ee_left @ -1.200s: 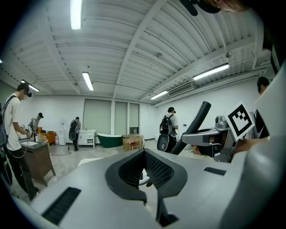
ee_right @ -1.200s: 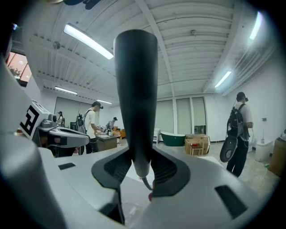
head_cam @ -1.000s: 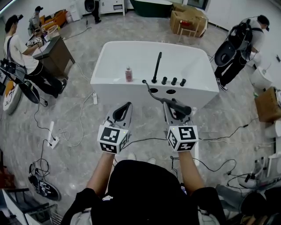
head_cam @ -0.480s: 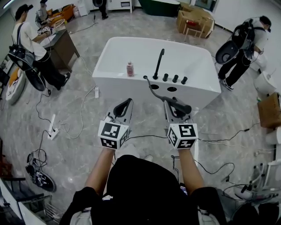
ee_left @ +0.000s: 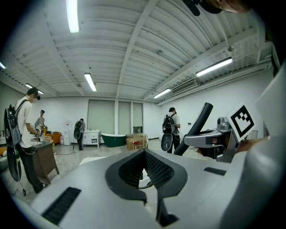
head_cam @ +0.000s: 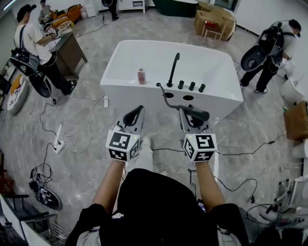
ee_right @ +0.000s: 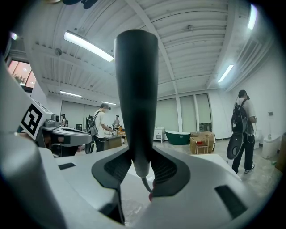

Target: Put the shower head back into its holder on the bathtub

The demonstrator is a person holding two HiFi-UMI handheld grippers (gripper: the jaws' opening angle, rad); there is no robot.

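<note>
Two ribbed dark jaws of the right gripper (ee_right: 142, 169) clamp the smooth, black, cylindrical shower head (ee_right: 136, 89) (hose at its base); left gripper (ee_left: 144, 170) beside, level, gapes empty; glossy white bathtub (head_cam: 118, 89) ahead.

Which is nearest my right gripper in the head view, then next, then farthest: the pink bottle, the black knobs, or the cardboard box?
1. Black knobs, on the bathtub rim just ahead of the right gripper.
2. Pink bottle, farther left on that rim.
3. Cardboard box, on the floor beyond the bathtub.
</note>
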